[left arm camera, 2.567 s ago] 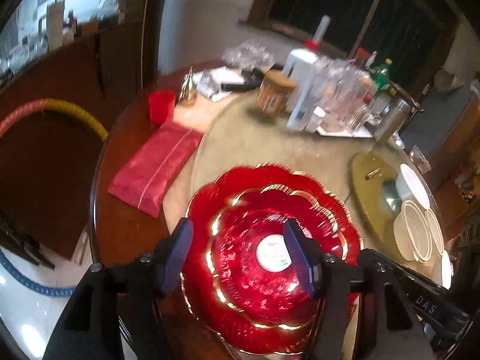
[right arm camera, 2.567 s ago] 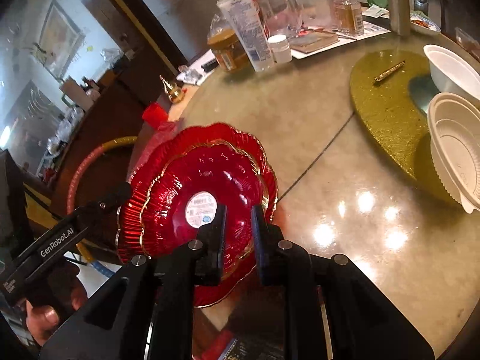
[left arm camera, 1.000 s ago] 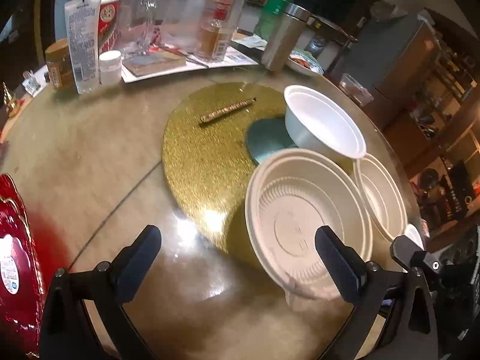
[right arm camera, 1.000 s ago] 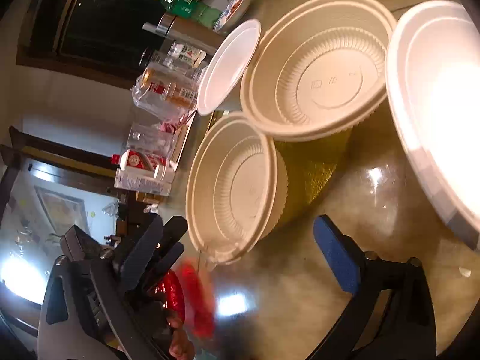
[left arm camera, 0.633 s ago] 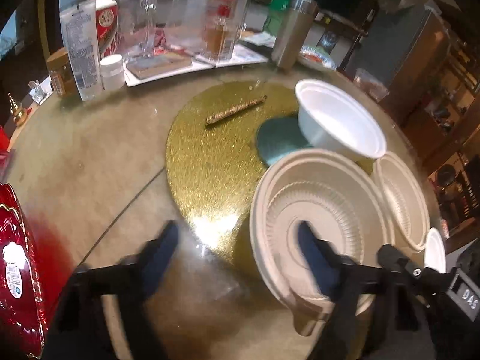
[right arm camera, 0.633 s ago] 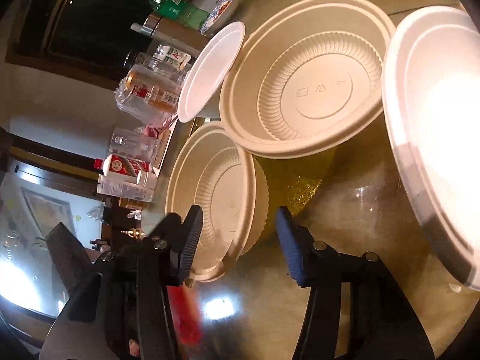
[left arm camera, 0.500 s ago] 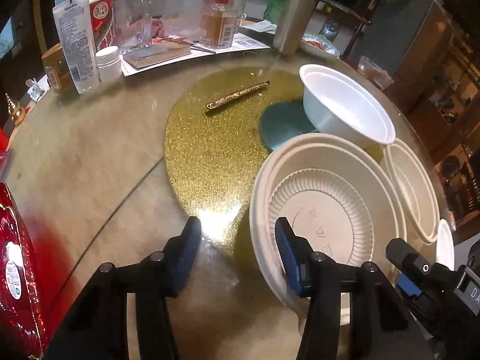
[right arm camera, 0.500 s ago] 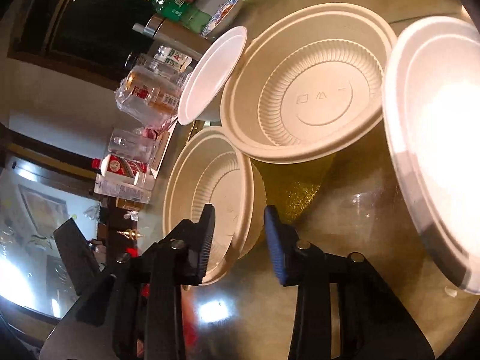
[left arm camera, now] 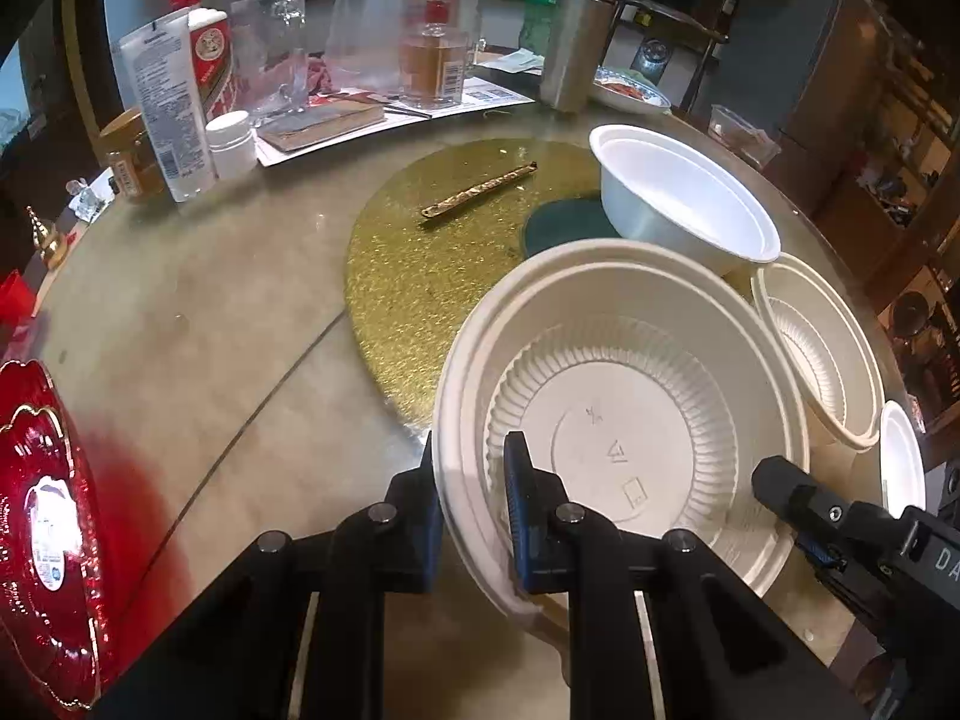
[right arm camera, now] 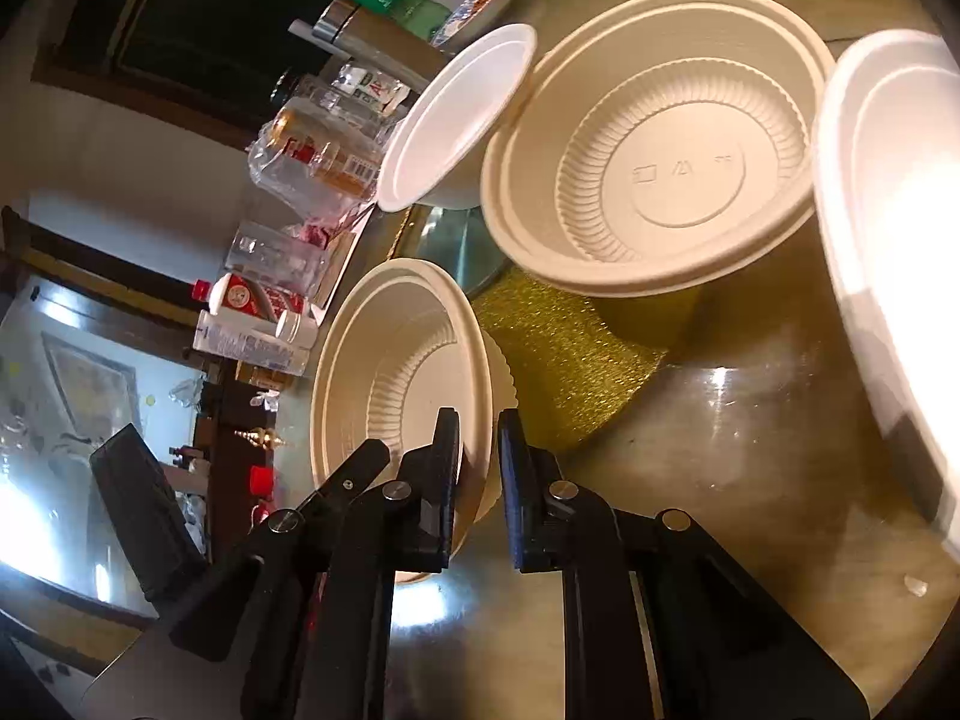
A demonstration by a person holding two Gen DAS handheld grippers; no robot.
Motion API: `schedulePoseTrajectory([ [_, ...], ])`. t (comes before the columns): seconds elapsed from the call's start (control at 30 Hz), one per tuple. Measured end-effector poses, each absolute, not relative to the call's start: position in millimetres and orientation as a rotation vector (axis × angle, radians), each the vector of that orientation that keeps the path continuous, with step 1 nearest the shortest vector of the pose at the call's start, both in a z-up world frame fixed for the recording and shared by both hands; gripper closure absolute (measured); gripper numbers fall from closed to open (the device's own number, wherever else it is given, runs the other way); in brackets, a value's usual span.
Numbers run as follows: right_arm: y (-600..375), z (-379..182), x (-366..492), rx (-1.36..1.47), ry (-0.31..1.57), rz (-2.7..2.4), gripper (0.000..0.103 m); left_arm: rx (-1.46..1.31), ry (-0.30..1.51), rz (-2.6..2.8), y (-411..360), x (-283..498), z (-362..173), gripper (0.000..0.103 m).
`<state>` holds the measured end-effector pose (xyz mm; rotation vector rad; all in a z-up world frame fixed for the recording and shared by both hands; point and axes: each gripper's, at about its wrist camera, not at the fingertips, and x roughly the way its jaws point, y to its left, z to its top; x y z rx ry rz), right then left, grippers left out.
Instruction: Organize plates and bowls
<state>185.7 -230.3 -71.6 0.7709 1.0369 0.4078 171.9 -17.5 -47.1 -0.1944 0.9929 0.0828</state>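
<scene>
Cream-coloured plastic marks the ribbed bowl [left arm camera: 624, 420] now between both sets of fingers. My left gripper [left arm camera: 474, 510] has just been closing, and it now pinches the bowl's near rim, one finger outside the wall and one inside. My right gripper [right arm camera: 480, 480] has likewise just been closing on the opposite rim of the same bowl, its fingers narrowed onto the wall. The bowl sits at the near edge of the gold glitter mat [left arm camera: 432, 276] on the round bench [left arm camera: 180, 312]. A second ribbed bowl [right arm camera: 654, 144] stands just beside it on the mat, and a smooth white bowl [left arm camera: 684, 204] lies behind, touching or nearly touching both. Red scalloped plates [left arm camera: 42, 528] rest at the bench's left edge, well apart from the bowls. Bottles, jars and glassware crowd the far side.
</scene>
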Motion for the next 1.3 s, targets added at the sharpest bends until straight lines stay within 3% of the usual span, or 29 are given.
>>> schedulePoseTrajectory([
  [1.3,-197.1,-31.1,124.2,0.610,0.989,0.437,0.090,-0.212,0.882,0.037,9.2,90.9,-14.5,0.086],
])
